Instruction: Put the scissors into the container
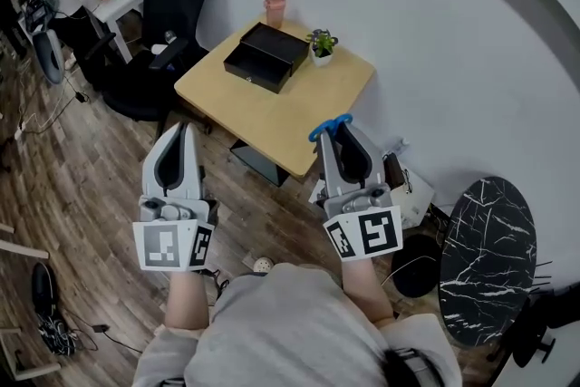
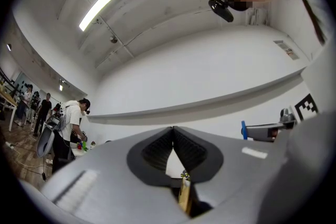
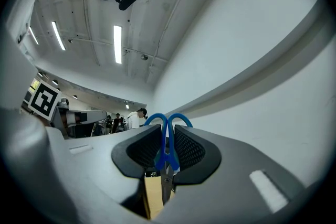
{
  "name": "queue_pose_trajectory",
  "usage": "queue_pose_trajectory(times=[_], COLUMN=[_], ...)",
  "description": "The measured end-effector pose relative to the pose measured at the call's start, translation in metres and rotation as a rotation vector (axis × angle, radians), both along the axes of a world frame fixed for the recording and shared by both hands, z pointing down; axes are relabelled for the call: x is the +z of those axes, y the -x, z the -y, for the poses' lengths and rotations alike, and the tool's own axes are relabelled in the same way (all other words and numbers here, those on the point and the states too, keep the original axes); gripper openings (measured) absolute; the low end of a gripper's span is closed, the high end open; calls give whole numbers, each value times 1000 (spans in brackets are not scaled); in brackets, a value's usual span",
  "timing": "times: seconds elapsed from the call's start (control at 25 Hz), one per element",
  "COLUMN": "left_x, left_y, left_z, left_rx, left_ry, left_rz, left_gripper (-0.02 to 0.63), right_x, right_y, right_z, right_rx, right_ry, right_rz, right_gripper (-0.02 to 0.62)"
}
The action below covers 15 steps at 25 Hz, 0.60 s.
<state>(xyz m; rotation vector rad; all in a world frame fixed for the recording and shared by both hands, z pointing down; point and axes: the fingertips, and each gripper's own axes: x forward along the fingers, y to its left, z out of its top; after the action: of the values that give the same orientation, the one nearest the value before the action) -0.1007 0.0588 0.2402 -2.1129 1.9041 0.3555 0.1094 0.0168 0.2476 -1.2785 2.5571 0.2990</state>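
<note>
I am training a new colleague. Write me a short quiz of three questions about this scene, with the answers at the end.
1. True or false: the left gripper is shut, with nothing between its jaws.
2. Where are the blue-handled metal scissors?
A) lying on the table top
B) clamped between the jaws of the right gripper
C) inside the box
3. Fill in: the black rectangular box stands on a light wooden ____.
Key: 1 true; 2 B; 3 table.
</note>
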Motion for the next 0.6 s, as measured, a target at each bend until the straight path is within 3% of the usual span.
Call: queue_pose_trajectory(times=[0.32,0.6], left_x=[10,20], left_y=[23,56], left_z=[19,39], left_rx=[23,-18], left_ry=[10,26], left_rz=[-31,-42], left_gripper=[58,58], right_x=[9,10], right_y=[17,46], right_z=[18,52], right_rx=[28,2], right_ry=[34,33], right_rz=[-19,-25], right_gripper=[81,81])
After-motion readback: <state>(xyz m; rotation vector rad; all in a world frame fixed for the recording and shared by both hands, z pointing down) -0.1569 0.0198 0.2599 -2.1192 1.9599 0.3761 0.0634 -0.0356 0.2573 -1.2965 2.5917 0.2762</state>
